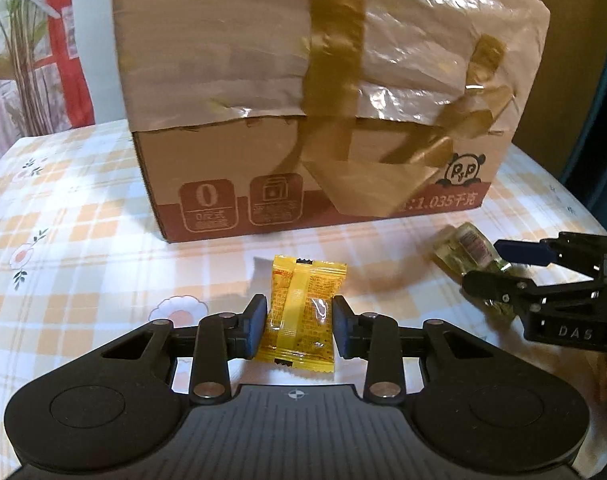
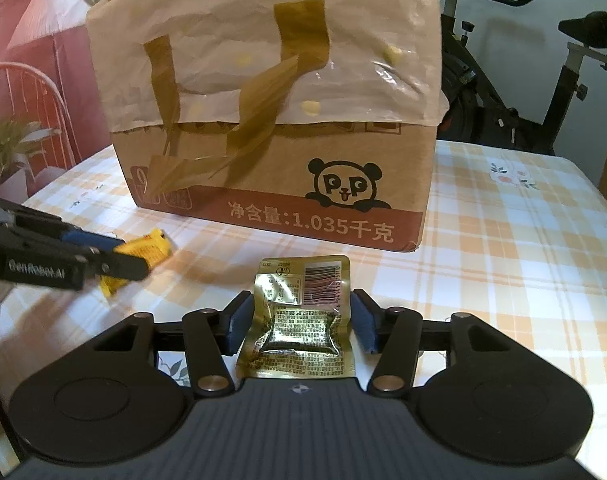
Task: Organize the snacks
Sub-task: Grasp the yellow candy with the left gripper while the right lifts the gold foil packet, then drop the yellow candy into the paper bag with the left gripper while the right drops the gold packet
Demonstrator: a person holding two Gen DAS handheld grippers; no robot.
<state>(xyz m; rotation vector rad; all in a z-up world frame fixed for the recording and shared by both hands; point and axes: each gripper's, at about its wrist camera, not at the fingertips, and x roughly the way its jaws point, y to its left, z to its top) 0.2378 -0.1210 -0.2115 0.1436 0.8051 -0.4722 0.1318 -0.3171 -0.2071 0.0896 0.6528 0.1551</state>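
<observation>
Left wrist view
Left gripper (image 1: 299, 322): fingers set on either flank of the yellow snack packet (image 1: 302, 316), touching or nearly so; it looks gripped, with the packet apparently lifted a little off the tablecloth (image 1: 83, 220).
Packet axis: long axis runs away from the camera, in line with the fingers, pointing at the cardboard box (image 1: 323, 100).
Right gripper (image 1: 499, 270): enters from the right, pinching the gold snack pouch (image 1: 463, 248).

Right wrist view
Right gripper (image 2: 297, 320): pads close against the gold snack pouch (image 2: 299, 316), one per side; probably clamped, though a thin gap on the right cannot be ruled out.
Pouch axis: lengthwise toward the box (image 2: 283, 128), barcode end leading.
Left gripper (image 2: 115, 258): at far left, closed around the yellow snack packet (image 2: 153, 250).
Key relation: the box stands straight ahead of both grippers, each about equally near; its opening is not visible, so any drop likely needs a lift over the top.
</observation>
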